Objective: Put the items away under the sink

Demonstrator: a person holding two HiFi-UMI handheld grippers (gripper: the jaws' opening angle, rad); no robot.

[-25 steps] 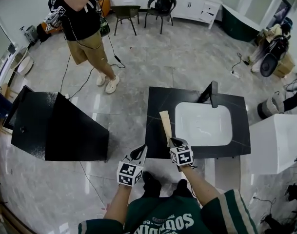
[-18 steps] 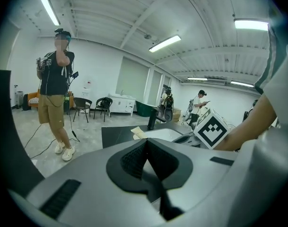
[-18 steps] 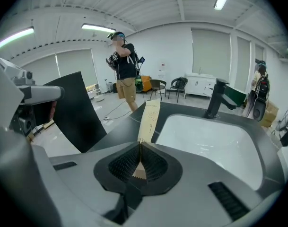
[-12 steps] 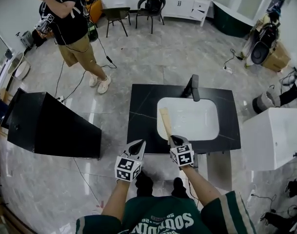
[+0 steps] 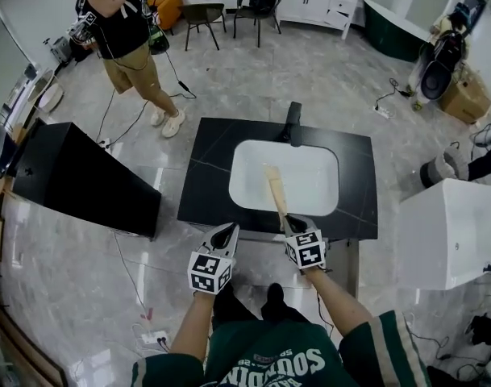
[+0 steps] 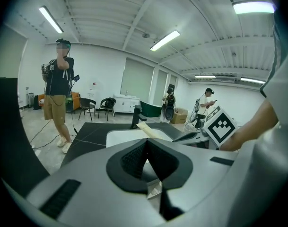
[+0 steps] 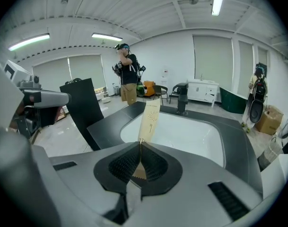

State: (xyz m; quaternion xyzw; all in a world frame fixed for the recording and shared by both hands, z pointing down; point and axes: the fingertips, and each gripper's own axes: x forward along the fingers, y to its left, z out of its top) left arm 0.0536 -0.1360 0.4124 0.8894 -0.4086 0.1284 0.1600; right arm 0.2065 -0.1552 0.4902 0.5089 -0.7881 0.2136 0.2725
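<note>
Little legible print

The wearer's green shirt (image 5: 271, 367) carries large white block lettering, seen upside down and cut off by the frame edge, so no word reads surely. The beige paper strip (image 7: 150, 118) bears small dark print and a little drawing, too fine to read. The left marker cube (image 5: 206, 274) and the right marker cube (image 5: 305, 251) show black-and-white square codes.

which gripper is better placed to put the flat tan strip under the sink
Right, probably: the right gripper is shut on the flat tan strip over the white sink basin; the left gripper holds nothing.
</note>
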